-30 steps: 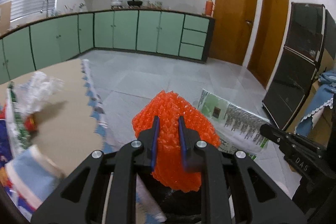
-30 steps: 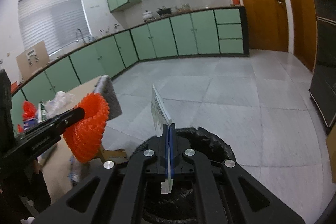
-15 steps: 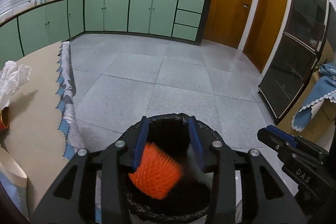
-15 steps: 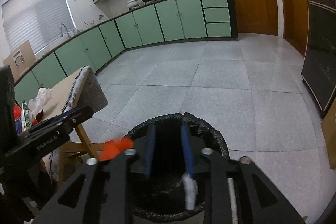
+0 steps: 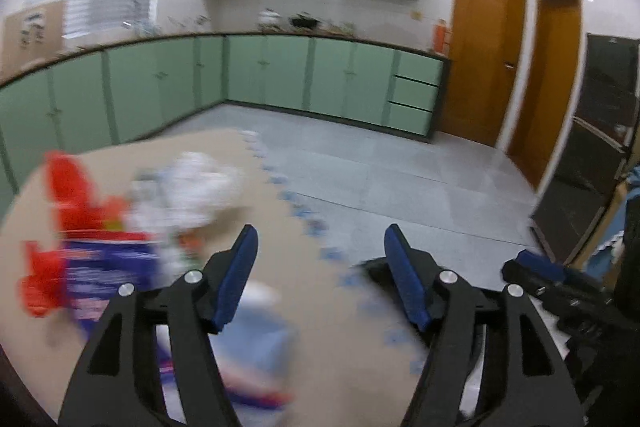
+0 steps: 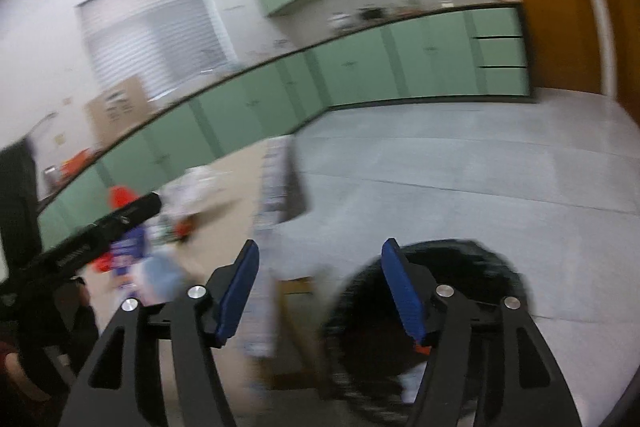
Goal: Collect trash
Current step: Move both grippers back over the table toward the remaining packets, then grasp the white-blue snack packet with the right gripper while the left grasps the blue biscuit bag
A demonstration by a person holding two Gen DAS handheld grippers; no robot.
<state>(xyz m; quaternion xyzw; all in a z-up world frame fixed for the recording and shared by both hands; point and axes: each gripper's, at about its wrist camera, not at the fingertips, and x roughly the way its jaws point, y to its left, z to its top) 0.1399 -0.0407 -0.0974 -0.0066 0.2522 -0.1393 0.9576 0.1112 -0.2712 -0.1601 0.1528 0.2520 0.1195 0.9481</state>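
Through the left wrist camera, the left gripper (image 5: 320, 255) is pointing over the tan table (image 5: 280, 379), its blue-padded fingers (image 5: 236, 279) spreading wider with nothing between them. The trash is lying heaped on the table's left part: a crumpled white wrapper (image 5: 192, 187), a red piece (image 5: 68, 183) and a blue-and-red printed packet (image 5: 108, 259) (all smeared by blur, so their edges are hard to read). To do this step well, the hand is probably best slowing down before committing, choosing one piece standing clear of the heap, and bringing the spread fingers to either side of it.

Through the right wrist camera, the right gripper (image 6: 320, 267) is likewise opening with nothing between its fingers, hanging partly above the black-lined bin (image 6: 492, 267), which is standing on the floor just beside the table. A bit of orange and something pale are showing inside the bin. The left gripper is reaching toward the heap at left, so the right one is likely better taking a piece nearer the table's edge, avoiding a crossing of arms.
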